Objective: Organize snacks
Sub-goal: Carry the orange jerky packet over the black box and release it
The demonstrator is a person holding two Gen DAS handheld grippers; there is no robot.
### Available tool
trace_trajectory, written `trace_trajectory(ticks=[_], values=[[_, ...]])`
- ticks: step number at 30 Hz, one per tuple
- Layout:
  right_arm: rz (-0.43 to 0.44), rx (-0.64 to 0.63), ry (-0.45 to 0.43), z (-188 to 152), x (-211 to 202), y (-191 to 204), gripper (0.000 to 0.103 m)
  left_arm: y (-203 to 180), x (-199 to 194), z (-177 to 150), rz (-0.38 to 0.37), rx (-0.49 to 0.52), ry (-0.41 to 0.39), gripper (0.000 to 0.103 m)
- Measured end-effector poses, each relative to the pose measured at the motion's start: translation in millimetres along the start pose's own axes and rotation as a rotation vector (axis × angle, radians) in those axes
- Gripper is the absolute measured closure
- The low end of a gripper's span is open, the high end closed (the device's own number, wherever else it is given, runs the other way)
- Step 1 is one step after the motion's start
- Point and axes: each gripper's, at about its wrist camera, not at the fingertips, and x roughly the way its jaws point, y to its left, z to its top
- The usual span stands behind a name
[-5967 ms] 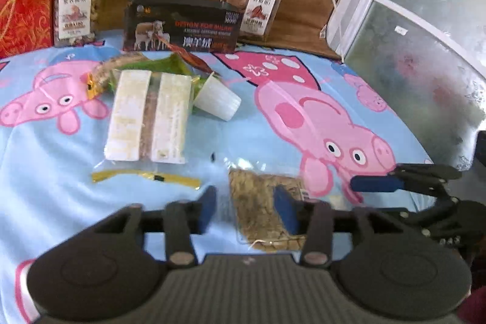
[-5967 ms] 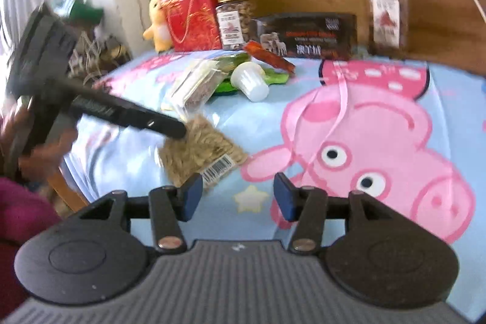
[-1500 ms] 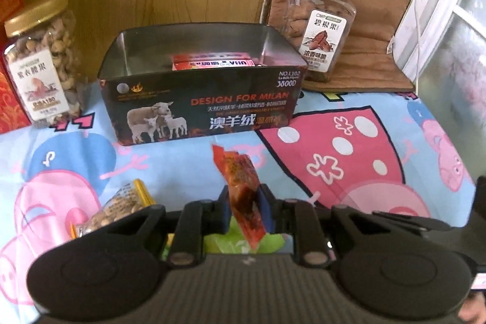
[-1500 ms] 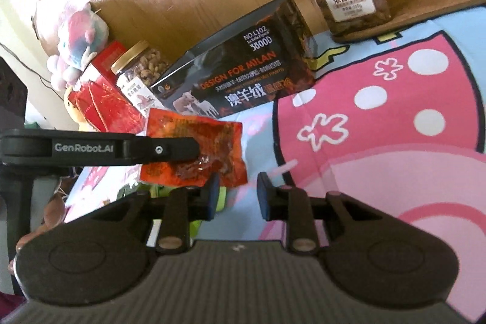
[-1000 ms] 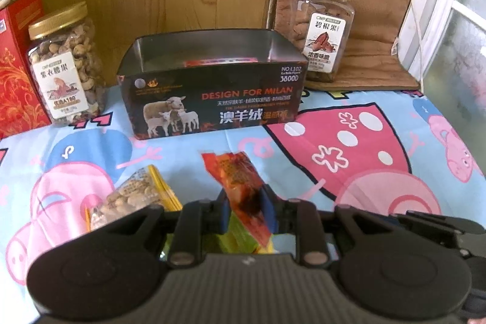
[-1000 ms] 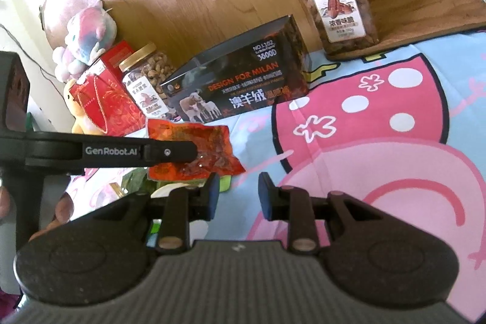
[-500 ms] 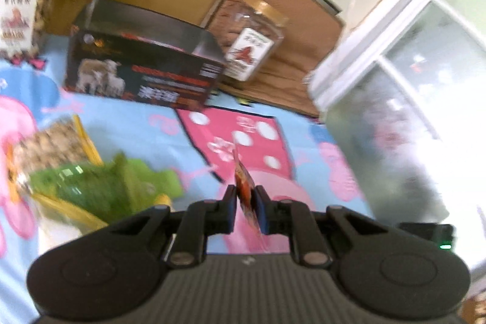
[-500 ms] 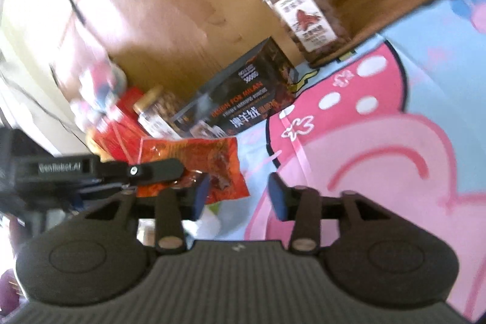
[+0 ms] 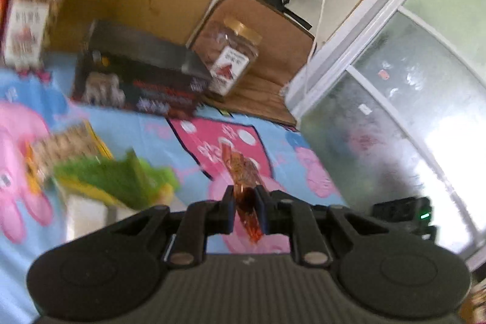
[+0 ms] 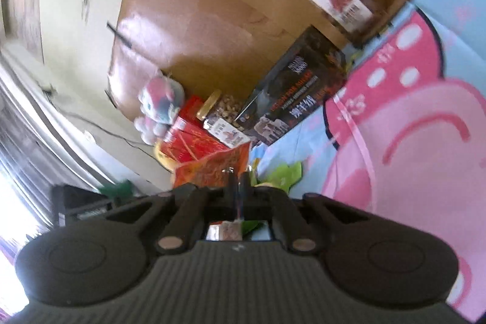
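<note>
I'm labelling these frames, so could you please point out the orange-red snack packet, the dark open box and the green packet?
Orange-red snack packet (image 9: 243,172): left wrist view, middle of its foil.
Dark open box (image 9: 142,87): left wrist view, printed front wall.
Green packet (image 9: 115,175): left wrist view, its crumpled middle.

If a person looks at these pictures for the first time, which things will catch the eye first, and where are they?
First, the orange-red plastic snack packet, clamped edge-on in the left hand-held gripper low in the centre of its view. Behind it lies the light blue tablecloth with pink cartoon pigs. At the back, against the wood panel, stands the open black cardboard box with sheep pictures.
</note>
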Motion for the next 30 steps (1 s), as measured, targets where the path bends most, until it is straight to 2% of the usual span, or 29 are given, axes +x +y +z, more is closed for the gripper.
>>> trace_trajectory(ticks=[5, 10, 16, 18, 21, 23, 25, 30], values=[[-0.076, -0.163, -0.006, 14, 34, 30, 0.100, -5, -4, 29, 0.102, 0.138, -0.059, 0.088], [-0.117, -0.238, -0.020, 53, 83, 35, 0.100, 12, 14, 81, 0.162, 0.165, -0.091, 0.088], [-0.206, -0.289, -0.023, 94, 150, 25, 0.100, 40, 58, 131, 0.285, 0.201, -0.081, 0.085], [-0.240, -0.318, -0.024, 101, 168, 19, 0.099, 48, 74, 141, 0.330, 0.217, -0.078, 0.080], [-0.311, -0.393, -0.044, 106, 190, 15, 0.099, 56, 101, 148, 0.436, 0.256, -0.063, 0.066], [-0.384, -0.473, -0.067, 106, 202, 16, 0.092, 61, 119, 147, 0.532, 0.291, -0.039, 0.056], [-0.440, -0.500, -0.072, 107, 204, 12, 0.085, 63, 125, 144, 0.613, 0.315, -0.028, 0.056], [-0.375, -0.427, -0.111, 98, 160, 14, 0.085, 58, 73, 131, 0.548, 0.238, -0.106, 0.056]])
